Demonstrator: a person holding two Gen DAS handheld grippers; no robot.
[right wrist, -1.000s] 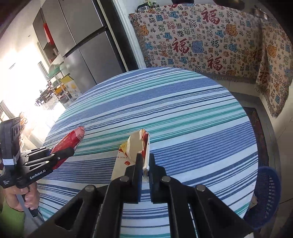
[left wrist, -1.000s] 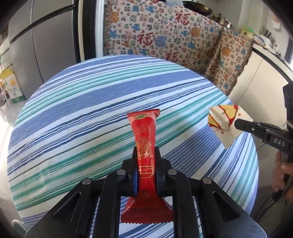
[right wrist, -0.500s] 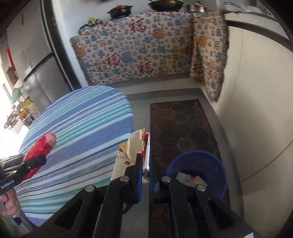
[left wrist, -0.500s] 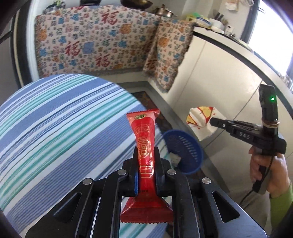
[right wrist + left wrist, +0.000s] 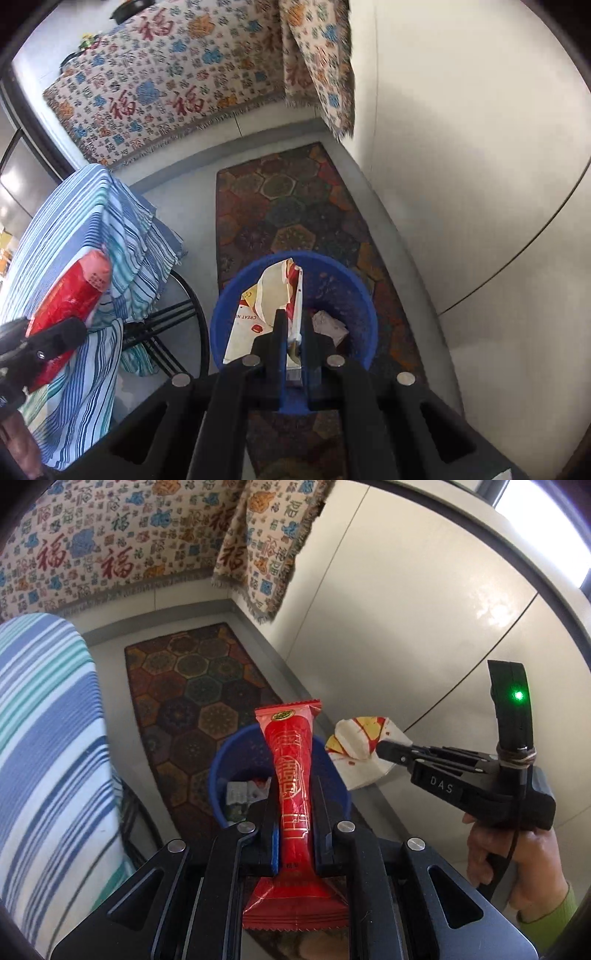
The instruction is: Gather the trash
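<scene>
The red snack wrapper (image 5: pixel 293 794) is being pinched upright between the narrowly closed fingers of the left gripper (image 5: pixel 294 834), its top end poised above the blue basket (image 5: pixel 221 771) on the patterned rug (image 5: pixel 192 686) — beside the edge of the striped tablecloth (image 5: pixel 40 738). The white paper wrapper (image 5: pixel 266 306) is being clamped between the nearly closed fingers of the right gripper (image 5: pixel 294 354), held directly over the basket's rim, where other crumpled trash (image 5: pixel 328 325) is lying inside.
</scene>
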